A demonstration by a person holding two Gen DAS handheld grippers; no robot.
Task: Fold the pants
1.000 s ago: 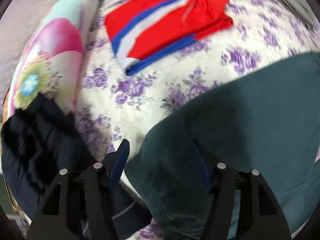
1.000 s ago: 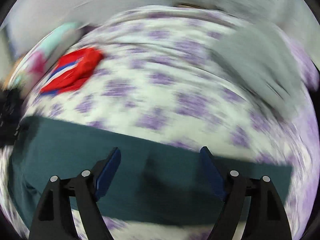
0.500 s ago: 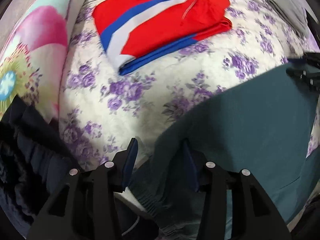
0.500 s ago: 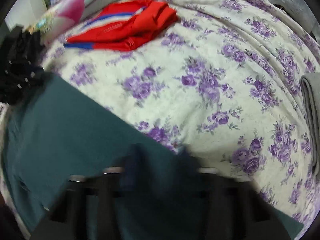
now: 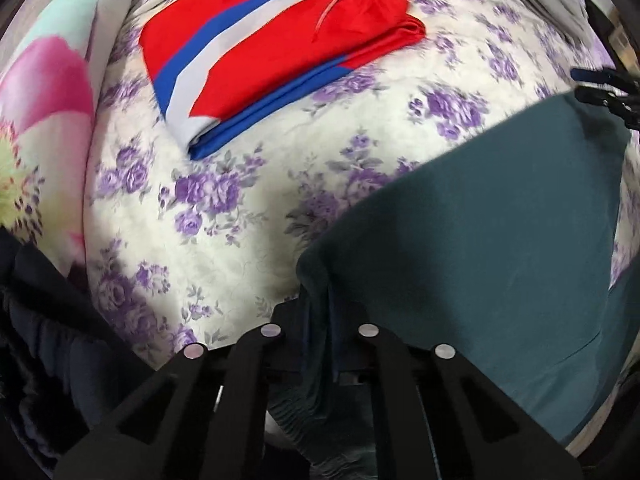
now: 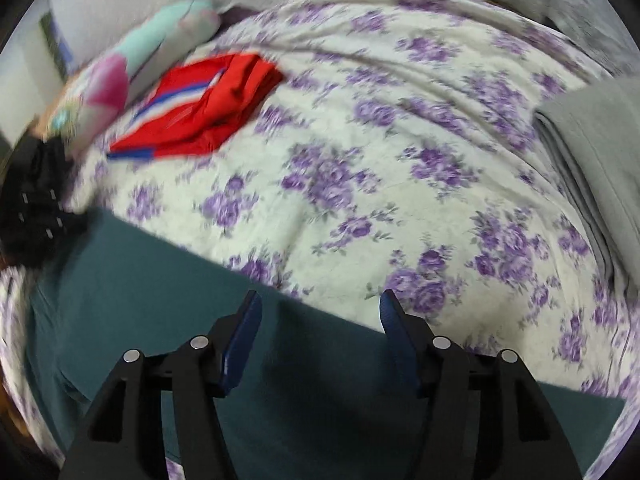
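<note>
Purple-flowered cream bedding covers the bed (image 6: 400, 152). Dark green pants (image 5: 480, 240) lie flat across its near side. Beyond them rests a folded red garment (image 5: 280, 40) with blue and white stripes, with a bright floral pillow (image 5: 44, 112) at the left and folded grey cloth (image 6: 600, 140) at the right. The left gripper (image 5: 320, 312) has just closed its fingers on a bunched corner of the pants. The right gripper (image 6: 320, 312) has just been opening; its fingers stand apart over the pants' far edge, gripping nothing.
</note>
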